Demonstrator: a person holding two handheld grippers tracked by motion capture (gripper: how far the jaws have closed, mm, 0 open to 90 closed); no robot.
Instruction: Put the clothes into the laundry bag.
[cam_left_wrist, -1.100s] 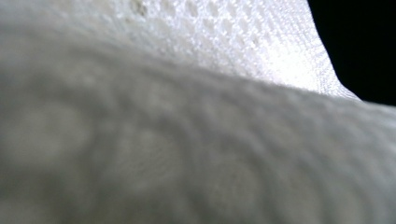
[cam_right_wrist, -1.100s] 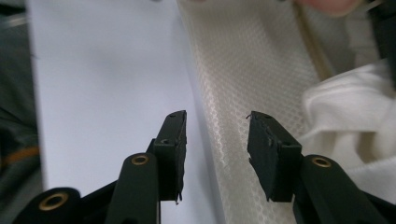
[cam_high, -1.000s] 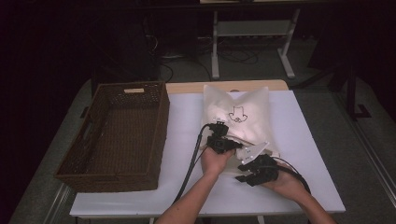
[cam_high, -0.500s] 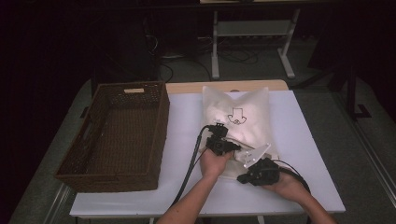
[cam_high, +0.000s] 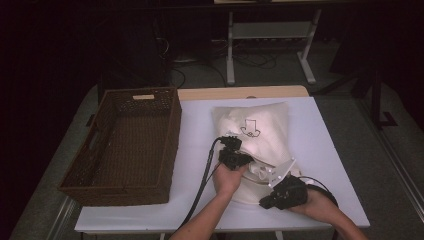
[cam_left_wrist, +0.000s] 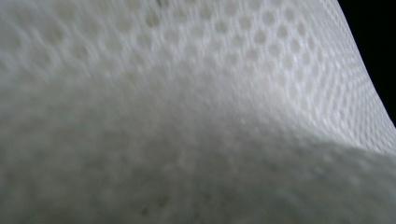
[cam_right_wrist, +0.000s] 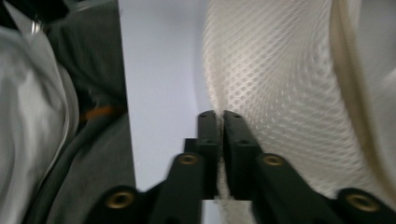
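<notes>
The right gripper (cam_right_wrist: 219, 116) has its two black jaws pressed nearly together on a thin fold of white mesh: a strip of the netting runs down the narrow slot between them, so it is pinching the edge of the mesh bag (cam_right_wrist: 280, 93). These jaws have just been opening a touch after a tighter squeeze, yet the cloth sits between the pads and looks held. Beyond the jaw tips the mesh rises to the right, and a pale stretch of table (cam_right_wrist: 159, 70) lies straight ahead.

From above, this gripper (cam_high: 272, 175) sits at the near right corner of the bag (cam_high: 260, 130), which lies flat on the white table (cam_high: 330, 150) with a small black print on its far half. The left gripper (cam_high: 231, 156) rests on the near left part of the bag, just beside the right one. Its own camera is pressed so close to blurred honeycomb netting (cam_left_wrist: 196, 93) that the jaws cannot be made out; they have just been easing open slightly, and whether they pinch cloth I cannot tell, though it probably has a fold too.

The step in hand looks like taking hold of the bag's near edge with both grippers. To the left of both, apart from the bag, stands an empty wicker basket (cam_high: 170, 125). The next move likely calls for firm pinches on both corners, then a level lift and a carry leftward over the basket rim, keeping the limp cloth from sagging or dragging.
</notes>
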